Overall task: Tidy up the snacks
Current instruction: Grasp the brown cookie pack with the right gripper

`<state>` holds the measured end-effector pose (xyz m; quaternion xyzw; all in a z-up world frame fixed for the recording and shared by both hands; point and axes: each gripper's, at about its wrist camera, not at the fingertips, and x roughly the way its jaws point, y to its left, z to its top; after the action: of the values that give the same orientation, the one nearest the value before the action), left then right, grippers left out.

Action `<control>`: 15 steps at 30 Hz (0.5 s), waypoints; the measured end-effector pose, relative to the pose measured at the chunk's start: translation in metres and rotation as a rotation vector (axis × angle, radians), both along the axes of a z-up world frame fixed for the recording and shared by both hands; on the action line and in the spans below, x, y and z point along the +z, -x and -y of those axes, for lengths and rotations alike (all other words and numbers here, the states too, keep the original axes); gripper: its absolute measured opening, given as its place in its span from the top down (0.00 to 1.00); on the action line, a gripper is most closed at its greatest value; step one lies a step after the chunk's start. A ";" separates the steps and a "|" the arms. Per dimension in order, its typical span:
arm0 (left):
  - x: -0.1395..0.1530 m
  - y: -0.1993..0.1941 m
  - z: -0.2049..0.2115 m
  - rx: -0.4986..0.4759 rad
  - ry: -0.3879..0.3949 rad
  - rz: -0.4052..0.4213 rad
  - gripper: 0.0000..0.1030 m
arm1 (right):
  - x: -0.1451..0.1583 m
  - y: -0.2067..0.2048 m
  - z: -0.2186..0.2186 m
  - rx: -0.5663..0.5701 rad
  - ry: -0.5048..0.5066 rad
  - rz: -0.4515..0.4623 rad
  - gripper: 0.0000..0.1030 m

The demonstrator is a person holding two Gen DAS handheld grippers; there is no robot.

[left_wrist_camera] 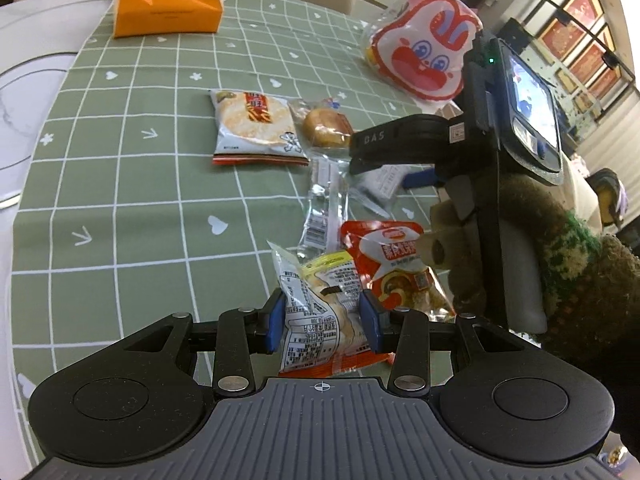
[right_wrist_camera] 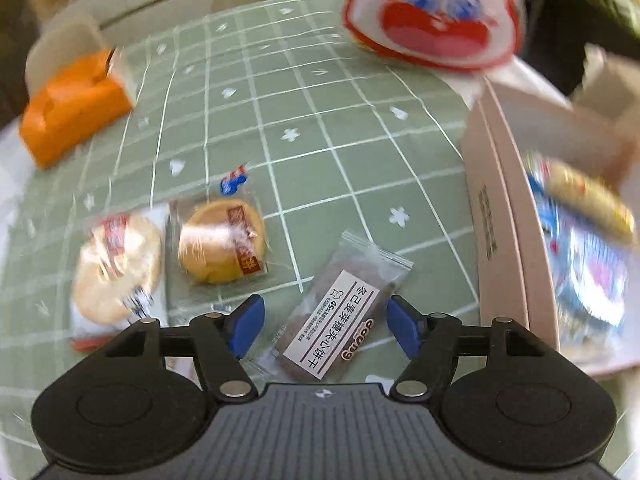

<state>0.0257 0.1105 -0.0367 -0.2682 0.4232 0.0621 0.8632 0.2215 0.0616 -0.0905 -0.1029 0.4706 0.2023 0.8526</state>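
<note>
My left gripper (left_wrist_camera: 323,322) is shut on a clear cracker packet (left_wrist_camera: 320,304) with black print, held just above the green checked tablecloth (left_wrist_camera: 140,200). A red snack packet (left_wrist_camera: 400,264) lies right behind it. My right gripper (right_wrist_camera: 326,328) is open, pointing down over a brown biscuit packet (right_wrist_camera: 340,320) with a white label. That packet lies on the cloth between the blue pads (right_wrist_camera: 248,326), touching neither. A rice cracker packet (right_wrist_camera: 116,264) and a wrapped round pastry (right_wrist_camera: 220,240) lie to its left. In the left wrist view one of the right gripper's black fingers (left_wrist_camera: 384,138) hangs beside the pastry (left_wrist_camera: 324,126).
An open cardboard box (right_wrist_camera: 504,200) with snacks inside stands at the right. A bunny-face bag (left_wrist_camera: 424,48) sits at the back right, an orange box (left_wrist_camera: 168,4) at the back left. A clear wrapper (left_wrist_camera: 324,208) lies mid-table. A knit sleeve (left_wrist_camera: 580,264) fills the right side.
</note>
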 end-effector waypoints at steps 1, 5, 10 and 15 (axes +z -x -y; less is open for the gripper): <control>0.000 0.000 0.000 -0.001 0.000 -0.002 0.57 | 0.001 0.003 -0.001 0.041 -0.002 -0.004 0.58; -0.003 -0.001 0.002 -0.020 0.000 -0.016 0.57 | 0.008 0.018 0.016 0.136 -0.004 -0.016 0.63; -0.007 -0.006 0.009 -0.087 0.001 -0.021 0.57 | 0.028 0.053 0.066 0.162 -0.018 0.059 0.67; -0.011 -0.009 0.021 -0.186 0.010 -0.013 0.57 | 0.049 0.079 0.120 0.078 -0.065 0.099 0.70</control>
<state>0.0349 0.0892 -0.0479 -0.2317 0.4520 -0.0187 0.8612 0.1423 -0.0583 -0.0410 -0.1032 0.4165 0.2452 0.8694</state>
